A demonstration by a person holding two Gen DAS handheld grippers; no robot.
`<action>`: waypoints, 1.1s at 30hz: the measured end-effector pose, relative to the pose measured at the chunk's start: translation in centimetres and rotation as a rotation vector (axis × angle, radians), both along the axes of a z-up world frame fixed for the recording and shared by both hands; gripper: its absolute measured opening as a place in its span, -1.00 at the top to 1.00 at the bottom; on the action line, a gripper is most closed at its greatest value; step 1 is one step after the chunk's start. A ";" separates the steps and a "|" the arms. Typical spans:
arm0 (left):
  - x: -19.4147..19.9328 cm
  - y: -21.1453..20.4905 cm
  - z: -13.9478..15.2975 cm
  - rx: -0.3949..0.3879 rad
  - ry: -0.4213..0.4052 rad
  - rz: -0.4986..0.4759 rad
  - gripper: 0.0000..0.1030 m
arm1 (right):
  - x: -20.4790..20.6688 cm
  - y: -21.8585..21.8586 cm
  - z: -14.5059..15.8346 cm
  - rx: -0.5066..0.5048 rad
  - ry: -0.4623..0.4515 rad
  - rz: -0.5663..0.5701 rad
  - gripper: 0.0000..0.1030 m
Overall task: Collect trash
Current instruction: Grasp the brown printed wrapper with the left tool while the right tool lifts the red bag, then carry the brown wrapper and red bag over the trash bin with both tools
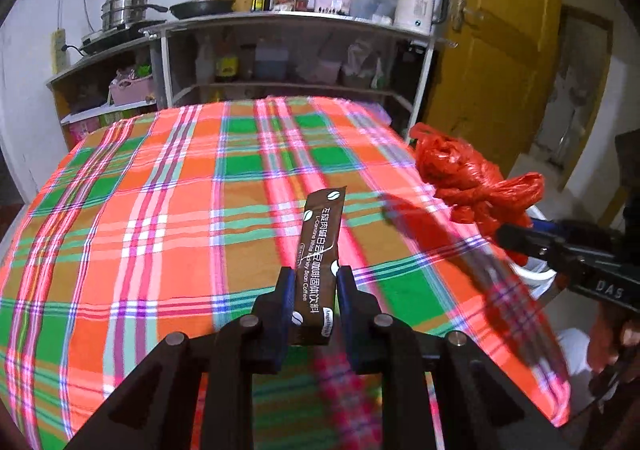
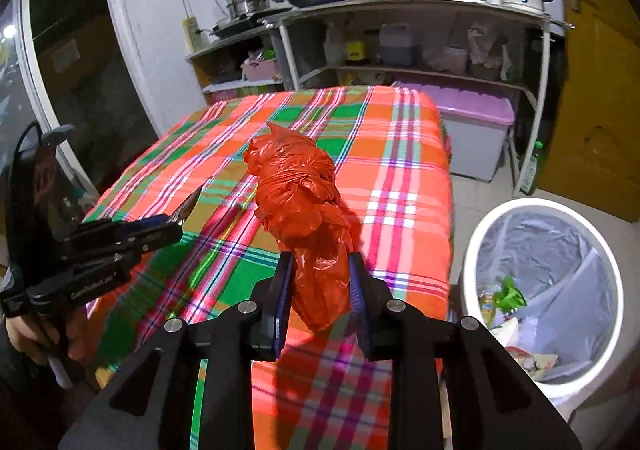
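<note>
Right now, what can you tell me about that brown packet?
The coffee sachet is a long, thin brown stick pack, glossy like foil, printed with white writing and little bean pictures. It stands nearly upright, lifted above the plaid cloth. The left gripper pinches its lower half between blue pads; nothing else touches it.

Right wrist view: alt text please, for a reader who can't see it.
The right tongs grip a crumpled red plastic bag above a plaid-covered table. A white lined trash bin with some litter stands on the floor beside the table; the left tongs hold a sachet.
</note>
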State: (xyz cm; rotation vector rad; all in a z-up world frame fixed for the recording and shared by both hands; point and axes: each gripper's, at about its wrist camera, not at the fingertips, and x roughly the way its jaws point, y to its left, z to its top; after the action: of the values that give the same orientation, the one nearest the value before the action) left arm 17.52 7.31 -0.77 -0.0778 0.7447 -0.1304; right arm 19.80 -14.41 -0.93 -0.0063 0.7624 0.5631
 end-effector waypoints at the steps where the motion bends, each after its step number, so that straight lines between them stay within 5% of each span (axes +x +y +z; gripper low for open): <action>1: -0.3 -0.4 0.3 -0.008 -0.007 -0.003 0.58 | -0.3 -0.3 0.2 0.004 -0.006 -0.008 0.46; 33: -1.6 -10.7 5.0 -0.043 -0.111 -0.166 0.58 | -4.2 -9.8 3.2 0.066 -0.095 -0.216 0.46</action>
State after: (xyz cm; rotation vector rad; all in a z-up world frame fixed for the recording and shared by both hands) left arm 15.92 -3.36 4.23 -0.0493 0.6368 -0.3071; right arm 15.55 -24.24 2.31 0.1088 0.6424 0.3796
